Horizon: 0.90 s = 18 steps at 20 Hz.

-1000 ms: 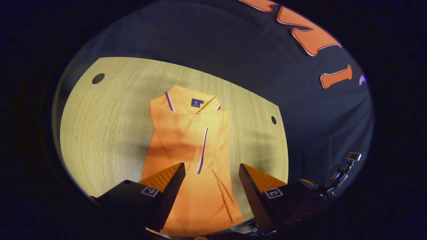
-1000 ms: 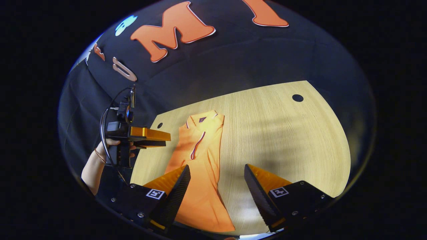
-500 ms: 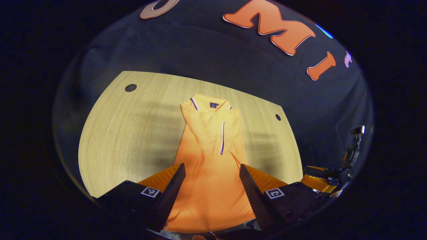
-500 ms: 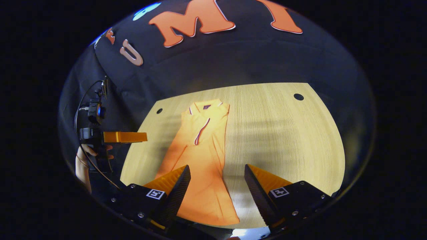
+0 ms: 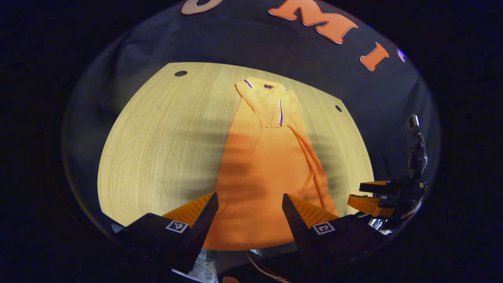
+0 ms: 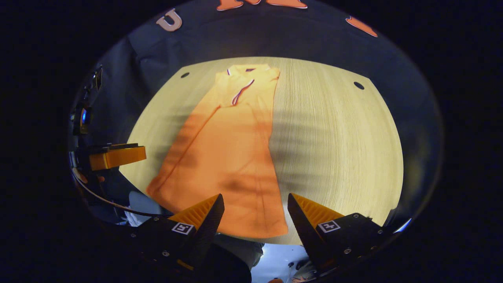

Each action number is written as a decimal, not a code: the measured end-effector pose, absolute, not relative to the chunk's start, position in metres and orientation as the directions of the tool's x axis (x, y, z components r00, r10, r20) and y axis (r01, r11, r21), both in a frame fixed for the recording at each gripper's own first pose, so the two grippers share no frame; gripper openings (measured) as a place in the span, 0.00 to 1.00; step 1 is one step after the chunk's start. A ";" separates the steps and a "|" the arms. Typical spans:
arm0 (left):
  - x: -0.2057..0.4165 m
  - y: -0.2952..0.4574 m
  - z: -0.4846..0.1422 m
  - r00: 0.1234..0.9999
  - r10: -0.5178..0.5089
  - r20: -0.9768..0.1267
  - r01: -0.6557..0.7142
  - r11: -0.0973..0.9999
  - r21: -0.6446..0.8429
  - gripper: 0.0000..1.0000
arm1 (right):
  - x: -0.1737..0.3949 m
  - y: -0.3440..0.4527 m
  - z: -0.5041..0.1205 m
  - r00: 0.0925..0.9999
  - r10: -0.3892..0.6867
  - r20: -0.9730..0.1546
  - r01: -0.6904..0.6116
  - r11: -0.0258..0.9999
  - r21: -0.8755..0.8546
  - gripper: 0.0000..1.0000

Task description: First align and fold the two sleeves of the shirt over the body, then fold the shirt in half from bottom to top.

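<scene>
An orange polo shirt (image 5: 263,165) (image 6: 228,149) lies flat on the wooden table (image 5: 165,133) (image 6: 334,141), collar at the far end, both sleeves folded over the body. Its bottom hem runs along the near table edge. My left gripper (image 5: 248,204) hangs open above the hem's left part, holding nothing. My right gripper (image 6: 255,204) hangs open above the hem's right corner, also holding nothing. The right gripper (image 5: 373,196) appears at the right of the left gripper view. The left gripper (image 6: 114,155) appears at the left of the right gripper view.
The table has round cable holes (image 5: 180,73) (image 5: 338,108) (image 6: 358,85) near its far corners. Black cloth walls stand behind the table. Bare wood lies on both sides of the shirt.
Both grippers have drawn back toward the near table edge and tilted down, so the hem now lies under the fingers. The shirt has not moved.
</scene>
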State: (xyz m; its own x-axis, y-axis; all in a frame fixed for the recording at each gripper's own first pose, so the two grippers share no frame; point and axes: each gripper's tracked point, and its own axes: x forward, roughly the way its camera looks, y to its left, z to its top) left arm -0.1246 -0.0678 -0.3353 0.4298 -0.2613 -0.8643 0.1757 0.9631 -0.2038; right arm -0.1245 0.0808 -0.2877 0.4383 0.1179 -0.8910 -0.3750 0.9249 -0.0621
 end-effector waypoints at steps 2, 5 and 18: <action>-0.142 -0.068 -0.353 0.394 -0.242 -0.886 0.186 0.966 -0.181 0.99 | -0.136 0.082 -0.306 0.396 0.088 -0.914 -0.371 0.926 -0.071 0.99; -0.180 -0.070 -0.383 0.305 -0.221 -0.926 0.176 0.969 -0.173 0.99 | -0.150 0.082 -0.328 0.354 0.058 -0.934 -0.351 0.933 -0.075 0.99; -0.208 -0.081 -0.453 0.157 -0.109 -0.981 0.166 0.983 -0.083 0.99 | -0.162 0.069 -0.381 0.255 -0.053 -0.966 -0.356 0.923 -0.144 0.99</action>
